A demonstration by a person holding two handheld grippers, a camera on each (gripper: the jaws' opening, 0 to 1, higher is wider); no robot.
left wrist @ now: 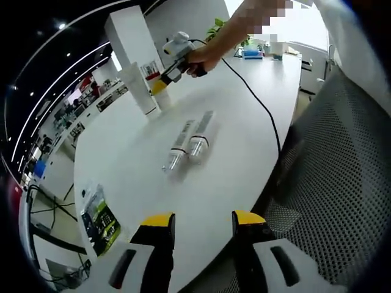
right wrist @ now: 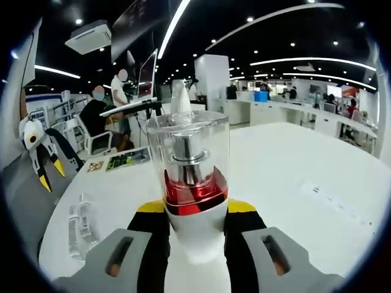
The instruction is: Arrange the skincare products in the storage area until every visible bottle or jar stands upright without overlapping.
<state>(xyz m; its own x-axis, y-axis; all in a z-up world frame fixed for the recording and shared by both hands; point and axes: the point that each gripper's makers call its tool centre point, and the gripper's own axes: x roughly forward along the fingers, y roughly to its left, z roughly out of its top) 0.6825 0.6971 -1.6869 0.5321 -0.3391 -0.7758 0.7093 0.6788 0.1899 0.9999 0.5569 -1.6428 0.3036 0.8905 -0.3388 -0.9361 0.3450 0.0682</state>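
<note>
while the left tongs (left wrist: pixel 203 227) hang spread and empty above the near edge of the white tabletop (left wrist: pixel 122 159), the left gripper view shows two slim tubes (left wrist: pixel 190 141) lying flat side by side near the middle of the surface, caps toward the camera, touching or nearly so. farther off, the right tongs (left wrist: pixel 164 79), held in a person's hand (left wrist: pixel 201 61), are at a small pale bottle (left wrist: pixel 160 96) standing just beside a tall white tube (left wrist: pixel 139 90), both upright. a dark leaflet (left wrist: pixel 101 218) lies near the tabletop's left edge, well apart from the products. in the right gripper view, the right tongs (right wrist: pixel 195 210) are clenched on a pump bottle (right wrist: pixel 192 177) with a clear cap, a metal pump and a red collar over a white body, the jaws pressing the body just under the collar, the bottle upright between them. the two lying tubes (right wrist: pixel 79 229) appear low on the left, and the left gripper (right wrist: pixel 40 149) hangs further up that side. people stand at desks in the background. the pump bottle looks rigid and smooth, probably light, and its clear cap may be loose, so the body below the collar seems the sound place to hold it. the lying tubes look soft-walled and apt to roll; i would take each near the stiffer capped end or across the middle with gentle pressure, then stand it on its cap with a gap between neighbours.
</note>
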